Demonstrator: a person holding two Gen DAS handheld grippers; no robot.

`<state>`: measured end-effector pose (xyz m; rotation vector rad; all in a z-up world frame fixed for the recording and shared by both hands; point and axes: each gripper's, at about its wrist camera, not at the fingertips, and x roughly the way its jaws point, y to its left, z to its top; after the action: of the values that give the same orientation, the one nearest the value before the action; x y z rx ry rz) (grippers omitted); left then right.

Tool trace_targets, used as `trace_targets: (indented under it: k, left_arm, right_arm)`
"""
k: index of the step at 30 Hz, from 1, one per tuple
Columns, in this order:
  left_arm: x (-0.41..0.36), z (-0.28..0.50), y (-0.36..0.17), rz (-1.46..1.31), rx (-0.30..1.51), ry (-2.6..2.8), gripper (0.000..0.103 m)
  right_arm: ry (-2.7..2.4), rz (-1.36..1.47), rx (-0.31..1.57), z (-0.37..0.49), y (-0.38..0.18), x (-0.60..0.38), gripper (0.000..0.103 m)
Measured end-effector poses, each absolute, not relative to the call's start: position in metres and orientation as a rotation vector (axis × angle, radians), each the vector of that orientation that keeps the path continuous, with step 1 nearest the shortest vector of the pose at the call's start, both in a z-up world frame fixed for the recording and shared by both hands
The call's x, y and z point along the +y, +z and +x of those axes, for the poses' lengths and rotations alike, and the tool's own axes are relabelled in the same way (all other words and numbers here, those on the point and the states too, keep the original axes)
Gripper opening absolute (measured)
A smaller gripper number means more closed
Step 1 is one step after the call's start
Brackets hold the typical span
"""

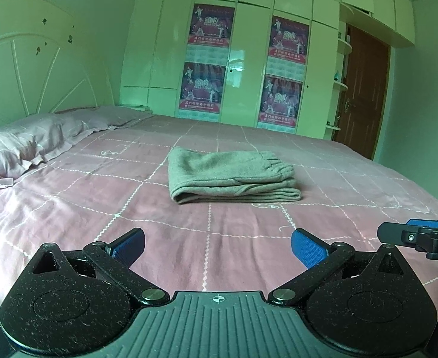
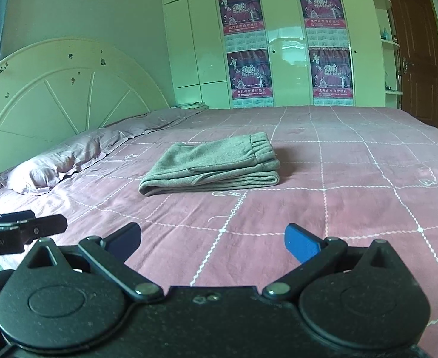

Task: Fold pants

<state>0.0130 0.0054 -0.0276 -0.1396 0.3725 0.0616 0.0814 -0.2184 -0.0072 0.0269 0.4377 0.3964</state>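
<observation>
The grey pants (image 1: 234, 176) are lying folded into a neat stack on the pink checked bedspread (image 1: 99, 208), toward the middle of the bed, with the elastic waistband facing right and the folded edge facing left. The left gripper (image 1: 218, 249) is hovering over the near edge of the bed with its blue-padded fingers (image 1: 308, 250) spread wide and gripping nothing, well apart from the pants. The right gripper (image 2: 213, 243) is hanging beside it over the same near edge, its jaws likewise wide and empty. A pale purple pillow (image 2: 55, 167) is resting at the far left against the white arched headboard (image 2: 69, 89), and four posters (image 2: 246, 47) are hanging on the wardrobe doors beyond the bed.
</observation>
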Motion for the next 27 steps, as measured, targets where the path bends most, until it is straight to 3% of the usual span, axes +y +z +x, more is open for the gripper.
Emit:
trace_targets:
  k: [27]
  left_arm:
    - [-0.005, 0.0101, -0.0304, -0.13, 0.373, 0.03, 0.103]
  right_arm:
    - [0.389, 0.049, 0.454, 0.0839, -0.0085, -0.2225, 0.097]
